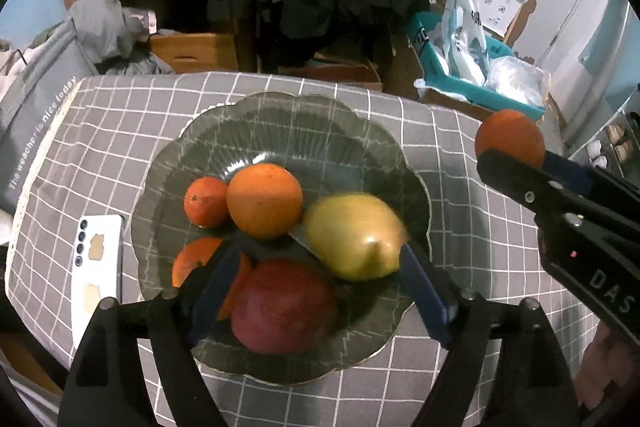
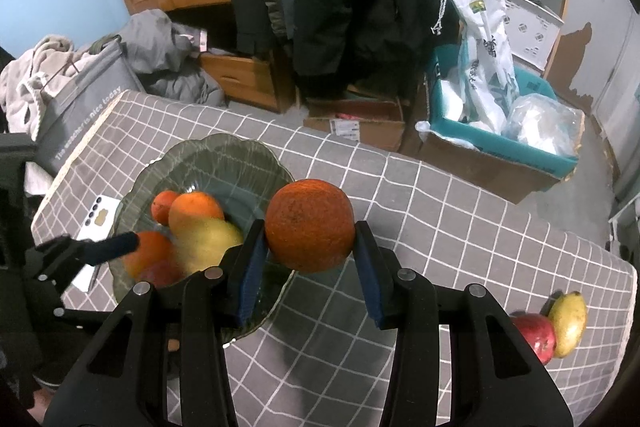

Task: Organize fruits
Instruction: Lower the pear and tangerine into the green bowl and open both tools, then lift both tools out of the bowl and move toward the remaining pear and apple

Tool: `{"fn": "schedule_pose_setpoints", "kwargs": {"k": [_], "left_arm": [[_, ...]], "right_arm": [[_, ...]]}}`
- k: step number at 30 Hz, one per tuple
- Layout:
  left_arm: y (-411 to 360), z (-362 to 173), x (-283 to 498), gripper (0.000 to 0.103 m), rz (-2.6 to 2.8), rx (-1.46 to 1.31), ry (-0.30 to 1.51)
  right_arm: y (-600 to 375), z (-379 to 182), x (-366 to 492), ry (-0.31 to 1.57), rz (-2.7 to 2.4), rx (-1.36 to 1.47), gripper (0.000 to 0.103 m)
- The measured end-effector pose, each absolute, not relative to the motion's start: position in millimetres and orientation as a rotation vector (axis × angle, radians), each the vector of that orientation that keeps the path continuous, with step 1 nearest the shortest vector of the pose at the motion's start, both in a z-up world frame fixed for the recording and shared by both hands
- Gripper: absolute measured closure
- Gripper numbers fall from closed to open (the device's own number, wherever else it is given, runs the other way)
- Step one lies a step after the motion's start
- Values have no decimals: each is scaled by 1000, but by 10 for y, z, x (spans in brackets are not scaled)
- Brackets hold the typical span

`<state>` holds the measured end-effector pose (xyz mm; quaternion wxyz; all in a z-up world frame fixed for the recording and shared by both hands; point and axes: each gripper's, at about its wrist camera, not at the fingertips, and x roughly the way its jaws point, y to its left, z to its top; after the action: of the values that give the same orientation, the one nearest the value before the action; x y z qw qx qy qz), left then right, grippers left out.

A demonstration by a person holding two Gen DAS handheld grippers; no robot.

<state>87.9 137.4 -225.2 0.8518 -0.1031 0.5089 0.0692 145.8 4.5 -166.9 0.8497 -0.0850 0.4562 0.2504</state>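
— Grey checked cloth covers the table [image 2: 440, 211]; what sits on it?

— At its nine o'clock side, a scalloped dark glass plate [image 1: 280, 119] holding two oranges [image 1: 264, 201], a small tangerine [image 1: 205, 202], a yellow mango [image 1: 354, 237] and a red mango [image 1: 284, 307]. A white phone [image 1: 98, 267] lies just beside the plate at its nine o'clock.

— And the left gripper [image 1: 316, 287]?

— Over the plate, jaws spread wide, pads flanking both mangoes without pressing on either.

— The right gripper [image 2: 310, 267]?

— Clamped on another orange [image 2: 310, 225], held above the plate's three o'clock rim.

— Anything unsorted?

— At the table's four o'clock edge, a red fruit [image 2: 536, 337] and a yellow mango [image 2: 568, 323] touching each other.
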Motion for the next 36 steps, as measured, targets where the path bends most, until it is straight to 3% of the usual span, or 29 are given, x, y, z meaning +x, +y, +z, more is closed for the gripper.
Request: {"fn": "schedule_pose_setpoints", "kwargs": {"k": [30,34,36], "left_arm": [[2049,-2183,601,19,322,-326,1057],[2080,-2160,589,19,329,-331,1052],[2079,-2148,582,18,330,-330,1048]], "right_arm": [[605,-2008,1516,1054,645,-214,59],[625,-1949,1498,1030,654,-213,46],[614,-1917,1496,1022,651,-214,45]]}}
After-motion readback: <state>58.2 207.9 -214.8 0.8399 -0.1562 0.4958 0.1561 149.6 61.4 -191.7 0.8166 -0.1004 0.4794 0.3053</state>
